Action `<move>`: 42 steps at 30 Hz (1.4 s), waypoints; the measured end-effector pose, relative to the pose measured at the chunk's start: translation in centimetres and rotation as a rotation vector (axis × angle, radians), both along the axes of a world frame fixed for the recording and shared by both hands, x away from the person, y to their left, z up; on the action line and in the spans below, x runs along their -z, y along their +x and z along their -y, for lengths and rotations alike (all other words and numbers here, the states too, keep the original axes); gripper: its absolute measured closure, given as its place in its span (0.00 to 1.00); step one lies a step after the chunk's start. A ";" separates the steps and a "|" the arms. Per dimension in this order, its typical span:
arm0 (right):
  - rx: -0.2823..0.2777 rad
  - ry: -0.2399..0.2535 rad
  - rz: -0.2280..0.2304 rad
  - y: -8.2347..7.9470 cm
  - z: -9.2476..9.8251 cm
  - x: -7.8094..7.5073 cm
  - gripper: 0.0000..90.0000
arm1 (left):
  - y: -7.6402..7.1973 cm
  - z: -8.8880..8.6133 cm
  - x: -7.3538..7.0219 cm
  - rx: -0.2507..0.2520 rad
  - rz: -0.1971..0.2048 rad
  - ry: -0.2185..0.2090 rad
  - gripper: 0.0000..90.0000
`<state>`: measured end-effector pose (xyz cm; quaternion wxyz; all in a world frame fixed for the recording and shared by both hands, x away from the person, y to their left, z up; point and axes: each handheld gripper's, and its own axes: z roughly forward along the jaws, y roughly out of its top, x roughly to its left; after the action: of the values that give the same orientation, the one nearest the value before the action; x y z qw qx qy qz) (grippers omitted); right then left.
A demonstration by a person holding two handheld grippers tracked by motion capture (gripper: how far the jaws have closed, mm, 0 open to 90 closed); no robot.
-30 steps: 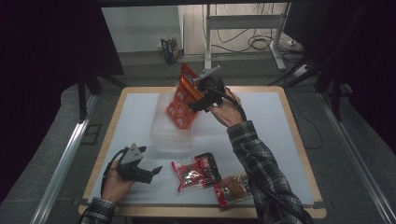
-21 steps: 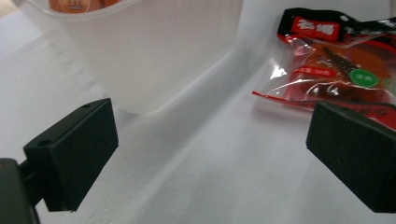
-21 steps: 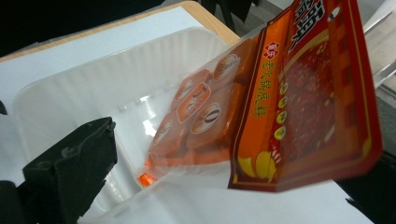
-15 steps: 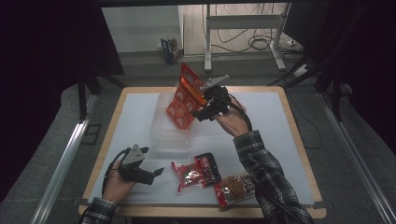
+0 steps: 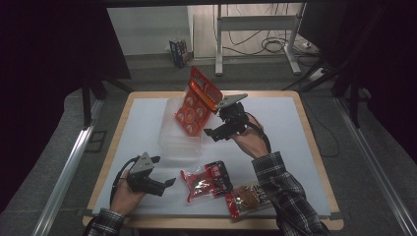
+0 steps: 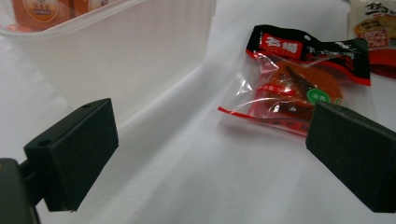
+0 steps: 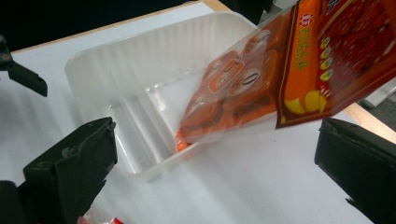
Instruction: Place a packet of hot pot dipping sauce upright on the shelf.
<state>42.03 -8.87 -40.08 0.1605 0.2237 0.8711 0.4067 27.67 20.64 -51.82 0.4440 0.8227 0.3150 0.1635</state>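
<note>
An orange snack bag (image 5: 195,101) stands tilted with its lower end in a clear plastic tray (image 5: 179,146), leaning over the tray's right rim. My right gripper (image 5: 217,123) is just right of the bag, open. In the right gripper view the bag (image 7: 280,79) hangs free between the wide jaws of the right gripper (image 7: 217,156), over the tray (image 7: 140,70). My left gripper (image 5: 162,170) rests open at the front left with nothing between its fingers. The left gripper (image 6: 212,149) points past the tray wall (image 6: 116,60) at a red and black packet (image 6: 299,79).
The red and black packet (image 5: 204,179) and a brown snack packet (image 5: 248,196) lie near the table's front edge, beside the person's right sleeve. A white mat (image 5: 142,118) covers the wooden table. Dark frames and cables stand beyond the far edge.
My right gripper has opened and drawn back toward the person, leaving the orange bag leaning in the tray. The left gripper has stayed put.
</note>
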 end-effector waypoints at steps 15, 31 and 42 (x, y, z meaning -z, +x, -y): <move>0.018 0.026 -0.028 -3.3 2.0 2.7 0.00 | -0.5 0.8 -0.7 0.041 -0.028 -0.042 0.06; 0.053 0.034 -0.027 -6.0 4.9 5.0 0.00 | -0.9 1.9 -0.9 0.082 -0.022 -0.057 0.17; 0.071 0.022 -0.035 -8.0 6.5 6.5 0.00 | -0.8 2.2 -0.9 0.088 -0.047 -0.083 0.41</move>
<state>34.01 -15.38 -46.63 0.1572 0.2633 0.8609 0.4061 26.88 18.48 -50.89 0.4771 0.8203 0.2951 0.1113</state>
